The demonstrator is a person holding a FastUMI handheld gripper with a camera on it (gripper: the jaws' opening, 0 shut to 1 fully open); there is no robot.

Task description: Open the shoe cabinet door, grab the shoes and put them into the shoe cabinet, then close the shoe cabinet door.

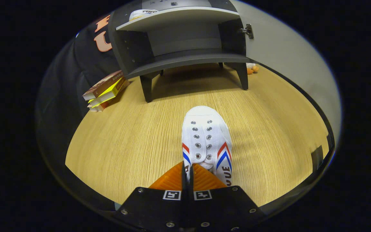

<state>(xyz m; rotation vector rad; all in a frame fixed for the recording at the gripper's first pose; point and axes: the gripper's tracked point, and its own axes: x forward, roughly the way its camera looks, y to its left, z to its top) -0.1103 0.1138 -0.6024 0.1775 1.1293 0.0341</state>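
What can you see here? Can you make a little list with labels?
gripper: orange fingers pinched on the white shoe's side wall
white shoe: toe pointing toward the cabinet
shoe cabinet: door open, lower shelf bare
top shelf: another white shoe
books: stacked on the floor, left of the cabinet
floor: light wood

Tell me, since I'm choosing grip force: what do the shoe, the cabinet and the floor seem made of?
The shoe, pinched at its side by the gripper: white canvas, likely, with metal eyelets. The shoe cabinet: matte grey board, probably laminate, door open. The floor: light wood-grain surface, possibly laminate.
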